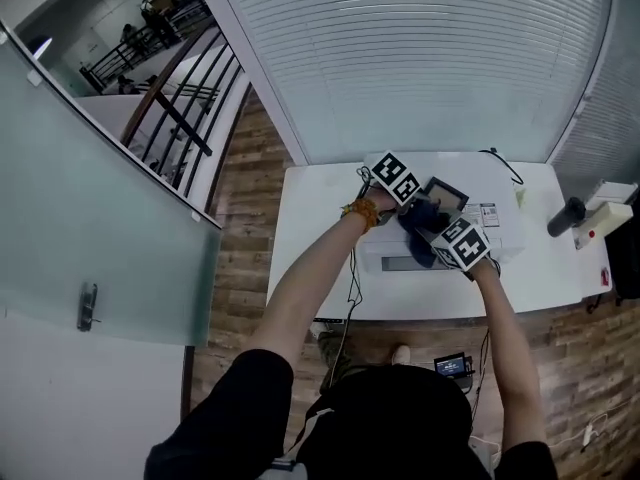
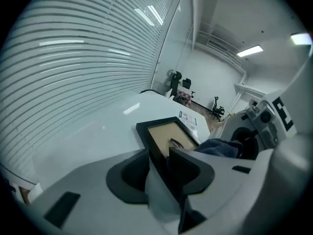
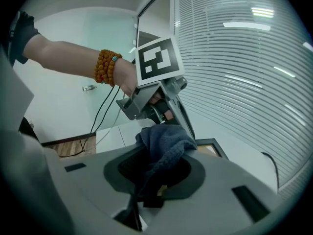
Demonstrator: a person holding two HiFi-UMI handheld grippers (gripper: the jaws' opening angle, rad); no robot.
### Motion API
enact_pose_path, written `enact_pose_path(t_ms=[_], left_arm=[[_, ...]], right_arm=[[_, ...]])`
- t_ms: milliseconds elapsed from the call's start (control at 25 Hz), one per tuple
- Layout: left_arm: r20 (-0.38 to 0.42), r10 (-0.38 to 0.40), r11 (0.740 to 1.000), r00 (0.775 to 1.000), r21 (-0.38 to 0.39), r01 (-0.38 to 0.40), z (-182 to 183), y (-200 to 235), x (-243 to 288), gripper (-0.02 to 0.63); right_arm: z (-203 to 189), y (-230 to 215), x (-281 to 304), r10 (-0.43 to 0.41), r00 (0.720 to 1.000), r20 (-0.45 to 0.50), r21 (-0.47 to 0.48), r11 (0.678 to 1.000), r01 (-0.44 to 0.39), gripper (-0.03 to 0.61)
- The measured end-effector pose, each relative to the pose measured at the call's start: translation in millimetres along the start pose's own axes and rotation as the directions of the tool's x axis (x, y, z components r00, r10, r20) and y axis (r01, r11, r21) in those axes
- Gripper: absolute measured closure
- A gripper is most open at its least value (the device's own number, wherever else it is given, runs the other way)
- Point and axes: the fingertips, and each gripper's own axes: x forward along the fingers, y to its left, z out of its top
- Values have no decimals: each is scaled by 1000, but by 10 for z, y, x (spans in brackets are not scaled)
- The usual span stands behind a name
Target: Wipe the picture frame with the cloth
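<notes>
A black picture frame (image 1: 446, 192) with a tan inner panel lies on the white table (image 1: 320, 218). My left gripper (image 2: 164, 168) has the frame's (image 2: 166, 133) near edge pinched between its jaws. My right gripper (image 3: 161, 173) is shut on a dark blue cloth (image 3: 164, 146), which bunches up over the jaws. In the head view the cloth (image 1: 418, 238) hangs between the two grippers, right beside the frame. The left gripper (image 1: 420, 203) comes in from the left and the right gripper (image 1: 437, 230) from the near side. From the right gripper view only a corner of the frame (image 3: 211, 143) shows behind the cloth.
A printed sheet (image 1: 489, 214) lies right of the frame. At the table's right end stand a dark cylinder (image 1: 565, 216) and a white box (image 1: 612, 214). A black cable (image 1: 500, 158) runs along the far edge. Ribbed blinds (image 1: 420, 58) rise behind the table.
</notes>
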Motion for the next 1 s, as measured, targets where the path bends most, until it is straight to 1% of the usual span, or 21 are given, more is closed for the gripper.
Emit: enact_pose_path(t_ms=[80,160,360,440,560,640,760,880,960,1000], left_arm=[[6,1,1000,1000,-12,-1,-13,17,-24,485],[14,4,1000,1000,-9,-4,-16,13,-24,486],[21,7,1000,1000,7,-7,-13,19,19,487],[21,12,1000,1000,3,-12,-32,40,-34,486],[20,19,1000,1000,-5,-19,-52,20,-86,486],[25,22,1000,999,-4,-22,-27,9,-89,486],[36,25,1000,999,8,-25,13,-15,-66,486],[42,33,999,999,16,-33,13,-19,-82,486],[50,36,999,998,24,-37,0,-33,-78,487],[55,39,999,998,30,-41,-8,-32,-82,487]], right_arm=[[4,34,-5,-7,1000,-29,-50,999,5,508],[-22,47,-38,-13,999,-49,-80,997,9,508],[-94,43,-132,-25,998,-50,-81,996,21,508],[-105,55,-154,-27,999,-31,-63,998,25,508],[-159,71,-236,-31,999,27,-22,999,31,508],[-192,41,-308,-52,996,69,-16,998,53,508],[-291,17,-412,-94,991,90,-25,995,97,524],[-327,42,-502,-89,993,78,-82,992,95,535],[-265,-86,-625,-109,988,106,-102,987,120,537],[-212,-222,-699,-133,982,132,-88,986,145,537]])
